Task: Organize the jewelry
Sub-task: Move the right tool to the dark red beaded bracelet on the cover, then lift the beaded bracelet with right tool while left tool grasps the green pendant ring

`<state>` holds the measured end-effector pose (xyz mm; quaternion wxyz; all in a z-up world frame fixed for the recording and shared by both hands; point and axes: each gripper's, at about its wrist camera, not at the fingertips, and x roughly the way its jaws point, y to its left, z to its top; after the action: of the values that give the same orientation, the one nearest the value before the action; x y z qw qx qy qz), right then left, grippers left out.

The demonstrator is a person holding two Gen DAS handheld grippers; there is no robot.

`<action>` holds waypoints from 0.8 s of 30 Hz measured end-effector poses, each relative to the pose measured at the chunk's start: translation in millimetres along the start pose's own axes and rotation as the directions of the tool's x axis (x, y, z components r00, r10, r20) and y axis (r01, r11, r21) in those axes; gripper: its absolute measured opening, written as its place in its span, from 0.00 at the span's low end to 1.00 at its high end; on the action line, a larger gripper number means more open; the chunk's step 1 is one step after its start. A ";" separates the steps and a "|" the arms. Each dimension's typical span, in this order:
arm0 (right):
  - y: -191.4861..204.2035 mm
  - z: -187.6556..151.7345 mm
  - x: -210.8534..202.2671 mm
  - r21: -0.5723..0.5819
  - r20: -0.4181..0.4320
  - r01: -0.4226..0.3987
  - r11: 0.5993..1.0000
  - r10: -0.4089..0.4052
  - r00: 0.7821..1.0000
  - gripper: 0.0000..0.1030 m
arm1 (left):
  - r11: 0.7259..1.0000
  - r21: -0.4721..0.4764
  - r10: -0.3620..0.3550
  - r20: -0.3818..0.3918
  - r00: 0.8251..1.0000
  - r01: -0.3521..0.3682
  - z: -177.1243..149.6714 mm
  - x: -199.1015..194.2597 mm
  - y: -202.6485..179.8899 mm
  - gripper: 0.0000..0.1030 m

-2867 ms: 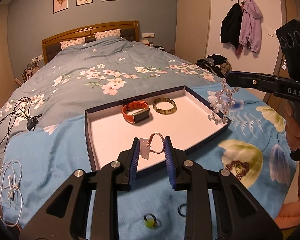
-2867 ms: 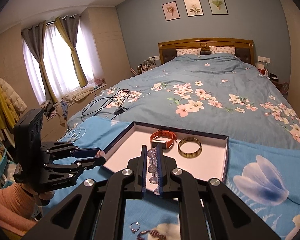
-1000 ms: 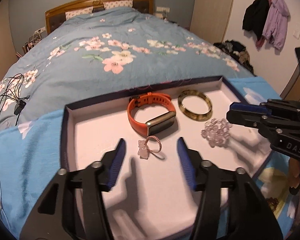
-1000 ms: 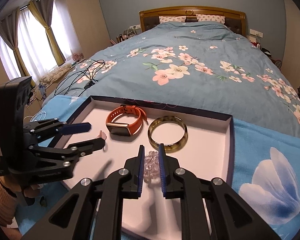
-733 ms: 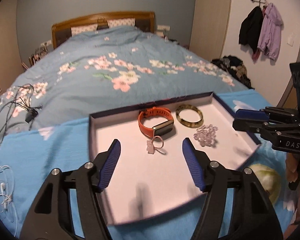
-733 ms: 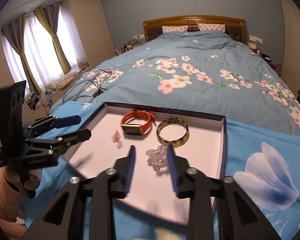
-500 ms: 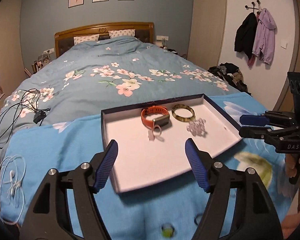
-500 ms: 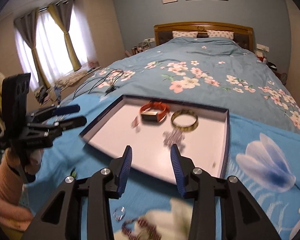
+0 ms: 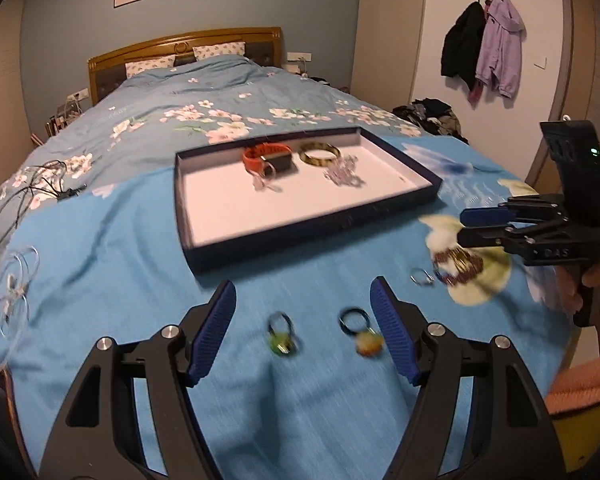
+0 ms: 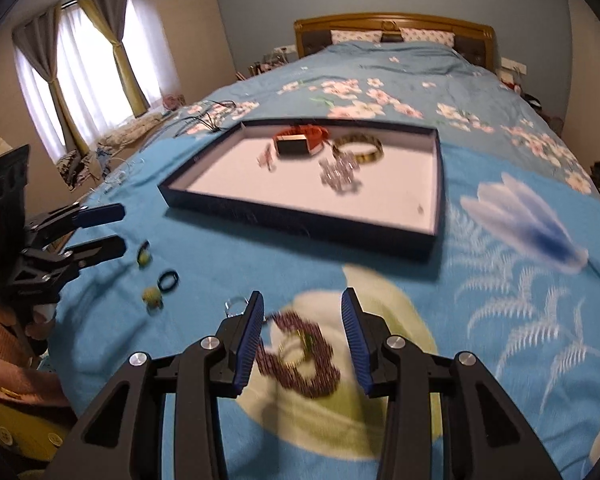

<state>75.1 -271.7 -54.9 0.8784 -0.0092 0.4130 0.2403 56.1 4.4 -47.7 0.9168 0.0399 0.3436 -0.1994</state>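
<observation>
A dark-rimmed white tray [image 9: 400, 160] [image 10: 440, 168] on the blue bedspread holds an orange watch [image 9: 266, 155] [image 10: 302, 140], a brown bangle [image 9: 320, 154] [image 10: 360, 148], a clear bead bracelet [image 9: 344, 174] [image 10: 338, 174] and a small pink charm ring [image 9: 266, 180]. My left gripper [image 9: 303, 322] [image 10: 104, 230] is open above a green ring [image 9: 282, 338] [image 10: 144, 255] and a black ring with a yellow stone [image 9: 360, 330] [image 10: 160, 286]. My right gripper [image 10: 302, 334] [image 9: 470, 226] is open over a dark red bead bracelet [image 10: 300, 354] [image 9: 458, 266]. A thin silver ring [image 9: 422, 278] [image 10: 236, 304] lies beside it.
Black cables [image 9: 32, 188] and white earphones [image 9: 10, 288] lie at the bed's left side. A person's hand in a pink sleeve [image 9: 588, 292] holds the right gripper. Coats [image 9: 484, 46] hang on the wall; curtains [image 10: 80, 68] cover the window.
Both grippers opened, left the clear bead bracelet and the pink charm ring in the tray, and drew back to the loose rings and the dark red bead bracelet on the bedspread.
</observation>
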 end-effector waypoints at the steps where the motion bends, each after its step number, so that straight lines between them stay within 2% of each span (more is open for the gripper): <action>1: -1.2 -3.6 -1.0 0.008 -0.003 0.005 1.000 -0.005 1.000 0.37 | 1.000 0.004 -0.007 -0.007 1.000 0.007 -3.6 0.4 -2.2 0.67; 8: -3.6 -18.5 -0.5 0.007 -0.046 0.041 0.999 -0.040 0.998 0.37 | 1.000 0.010 0.000 -0.025 1.000 0.000 -7.7 3.4 -4.2 0.67; 14: 0.3 -23.3 3.7 -0.013 -0.063 0.045 0.999 -0.046 0.997 0.27 | 1.000 -0.009 0.012 -0.042 0.999 -0.012 -6.8 8.1 -0.2 0.67; 17: 2.4 -23.3 4.0 -0.017 -0.062 0.043 0.999 -0.044 0.997 0.16 | 1.000 -0.015 0.009 -0.049 0.999 -0.010 -8.6 9.5 2.1 0.67; 24: 3.5 -21.3 -1.2 -0.001 -0.042 0.021 1.000 -0.021 0.999 0.13 | 1.000 -0.026 0.002 -0.053 0.999 -0.003 -9.3 10.7 5.8 0.67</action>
<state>57.6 -273.7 -67.4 0.8720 -0.0186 0.4311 0.2310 60.0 8.0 -62.1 0.9081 0.0335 0.3701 -0.1928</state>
